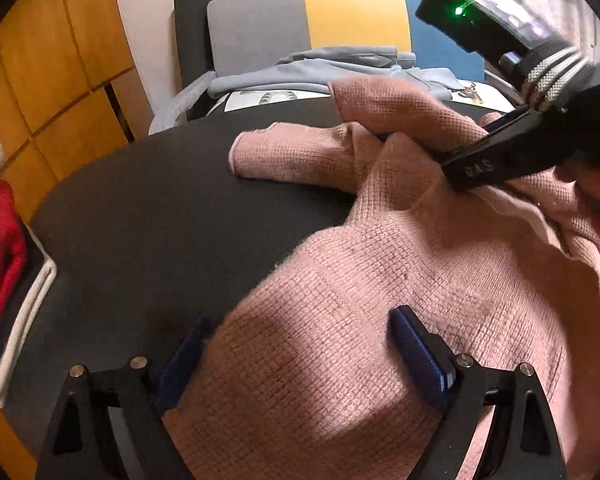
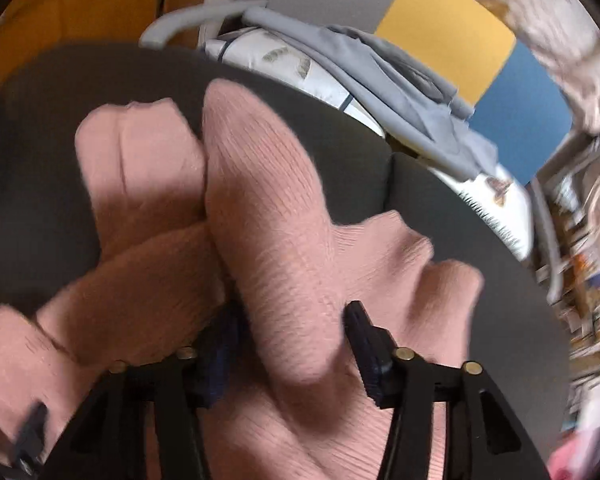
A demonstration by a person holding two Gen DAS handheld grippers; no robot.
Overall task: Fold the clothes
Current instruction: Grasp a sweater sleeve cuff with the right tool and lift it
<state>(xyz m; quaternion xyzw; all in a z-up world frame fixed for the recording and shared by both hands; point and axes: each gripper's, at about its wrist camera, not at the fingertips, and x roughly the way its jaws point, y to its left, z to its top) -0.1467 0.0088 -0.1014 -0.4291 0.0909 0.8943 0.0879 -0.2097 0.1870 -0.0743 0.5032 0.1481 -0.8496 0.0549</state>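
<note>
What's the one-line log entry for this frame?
task: fold clothes | left gripper: open over pink knit sweater | right gripper: shut on a raised sweater fold | surface: dark table

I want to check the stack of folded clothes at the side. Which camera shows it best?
The left wrist view. The stack of folded clothes, red and white, sits at its left edge on the dark table, beside the pink sweater. The right wrist view is blurred, filled by the sweater, and shows no stack at all.

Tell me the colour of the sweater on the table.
Pink; the sweater shows best in the left wrist view.
</note>
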